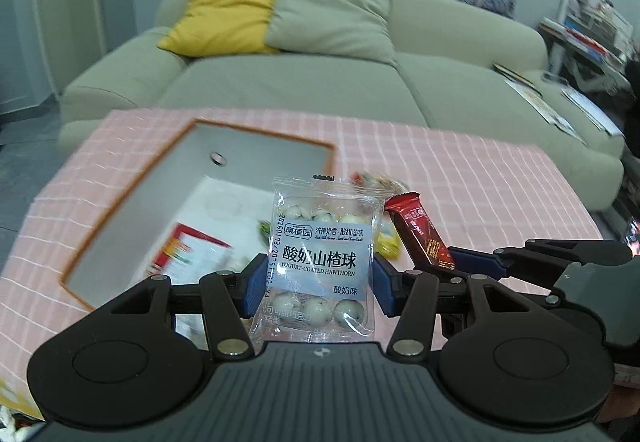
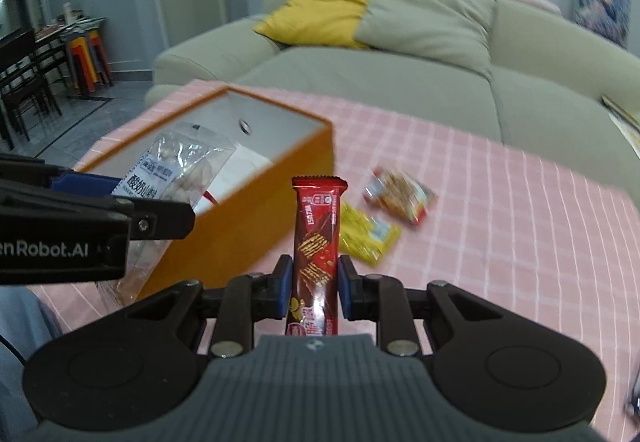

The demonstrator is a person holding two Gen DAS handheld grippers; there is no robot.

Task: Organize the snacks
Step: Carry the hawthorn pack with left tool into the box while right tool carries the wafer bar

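My left gripper [image 1: 318, 282] is shut on a clear packet of yogurt-coated hawthorn balls [image 1: 318, 250], held upright above the table. My right gripper [image 2: 314, 286] is shut on a red wafer bar [image 2: 317, 242], also upright. In the left wrist view the red wafer bar [image 1: 420, 230] and the right gripper's blue fingers [image 1: 472, 262] show just to the right. In the right wrist view the hawthorn packet [image 2: 176, 170] hangs in the left gripper at the left, over an orange box [image 2: 248, 226]. The open orange box [image 1: 132, 202] holds a red and white packet [image 1: 188, 246].
A yellow packet [image 2: 368, 234] and a red and orange packet [image 2: 400, 194] lie on the pink checked tablecloth [image 2: 500, 226] right of the box. A beige sofa [image 1: 300, 82] with yellow and grey cushions stands behind the table. Magazines [image 1: 552, 106] lie on its right end.
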